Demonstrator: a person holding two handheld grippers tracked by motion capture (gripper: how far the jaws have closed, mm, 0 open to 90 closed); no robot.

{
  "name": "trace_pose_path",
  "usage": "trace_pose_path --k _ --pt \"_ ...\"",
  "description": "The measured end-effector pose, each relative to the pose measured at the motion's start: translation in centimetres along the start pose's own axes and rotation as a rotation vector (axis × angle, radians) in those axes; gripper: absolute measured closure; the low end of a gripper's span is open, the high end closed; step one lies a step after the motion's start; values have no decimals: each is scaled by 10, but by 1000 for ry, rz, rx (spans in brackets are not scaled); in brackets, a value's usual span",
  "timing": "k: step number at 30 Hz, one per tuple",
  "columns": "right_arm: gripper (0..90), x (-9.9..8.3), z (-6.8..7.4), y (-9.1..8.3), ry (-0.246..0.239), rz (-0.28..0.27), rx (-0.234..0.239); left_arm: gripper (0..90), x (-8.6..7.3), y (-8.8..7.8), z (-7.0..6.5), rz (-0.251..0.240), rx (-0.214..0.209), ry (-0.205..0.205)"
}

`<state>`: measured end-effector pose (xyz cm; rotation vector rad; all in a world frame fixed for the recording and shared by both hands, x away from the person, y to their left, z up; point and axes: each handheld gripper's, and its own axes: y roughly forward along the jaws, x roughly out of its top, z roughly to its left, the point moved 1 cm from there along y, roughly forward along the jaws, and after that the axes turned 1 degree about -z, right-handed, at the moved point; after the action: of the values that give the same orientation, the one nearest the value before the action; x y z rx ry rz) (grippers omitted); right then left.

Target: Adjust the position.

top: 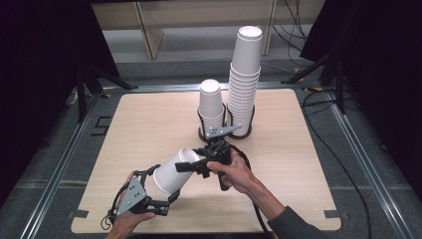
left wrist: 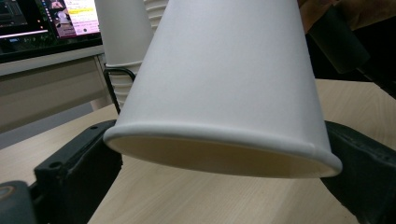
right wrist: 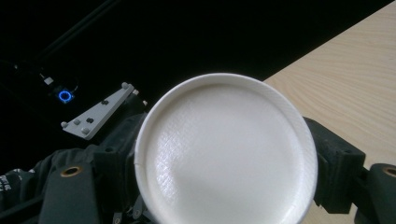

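One paper cup [top: 174, 171] hangs sideways above the worktop [top: 149, 124], left claw [top: 161, 191] pinching its rim end, right claw [top: 191, 167] pinching its base; two racked stacks [top: 244, 74] stand behind; I judge stacking still remains.

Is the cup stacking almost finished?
Partly. A tall stack of white paper cups and a short stack already stand in black wire holders. One loose white paper cup is in hand, between the left gripper and right gripper. It still needs placing on a stack.
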<state>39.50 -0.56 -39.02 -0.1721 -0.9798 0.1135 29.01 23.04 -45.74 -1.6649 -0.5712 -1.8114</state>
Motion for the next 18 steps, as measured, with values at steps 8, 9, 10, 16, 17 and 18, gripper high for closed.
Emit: trace_pose_path --k 8,9,10,16,17,18 --pt "236 0 -3 -2 10 -6 -8 103 2 -1 5 18 -22 -3" --pt "233 0 -3 -2 13 -1 -10 107 2 -2 5 21 -24 -8" --pt "233 0 -3 -2 13 -1 -10 107 2 -2 4 22 -25 -15" --pt "183 4 0 -4 -46 52 -35 123 3 -1 6 35 -37 -4" --pt "165 6 2 -6 -86 62 -54 125 2 -1 6 47 -36 -2" --pt "159 7 5 -7 -104 78 -76 125 2 0 5 47 -39 -6"
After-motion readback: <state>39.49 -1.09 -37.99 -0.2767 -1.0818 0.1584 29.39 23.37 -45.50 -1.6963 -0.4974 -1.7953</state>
